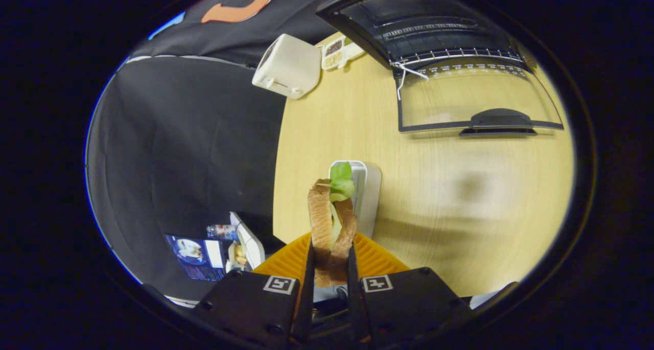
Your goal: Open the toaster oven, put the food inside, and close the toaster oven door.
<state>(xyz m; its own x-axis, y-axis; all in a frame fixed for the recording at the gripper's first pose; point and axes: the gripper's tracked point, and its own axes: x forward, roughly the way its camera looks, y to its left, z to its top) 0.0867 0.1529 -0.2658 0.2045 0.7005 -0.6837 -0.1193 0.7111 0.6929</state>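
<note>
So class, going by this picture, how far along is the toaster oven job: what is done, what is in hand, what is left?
Done: the oven is open, its glass door folded down onto the table, handle toward the gripper. In hand: the gripper is shut on the sandwich, held above an orange dish and a white stand, well short of the oven. Left: carry the sandwich in, let go, and shut the door.

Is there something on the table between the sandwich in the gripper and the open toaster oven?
Nothing visible does. The gripper is shut on the sandwich; beyond it is bare table up to the toaster oven, whose door lies open. The white toaster stands aside.
</note>
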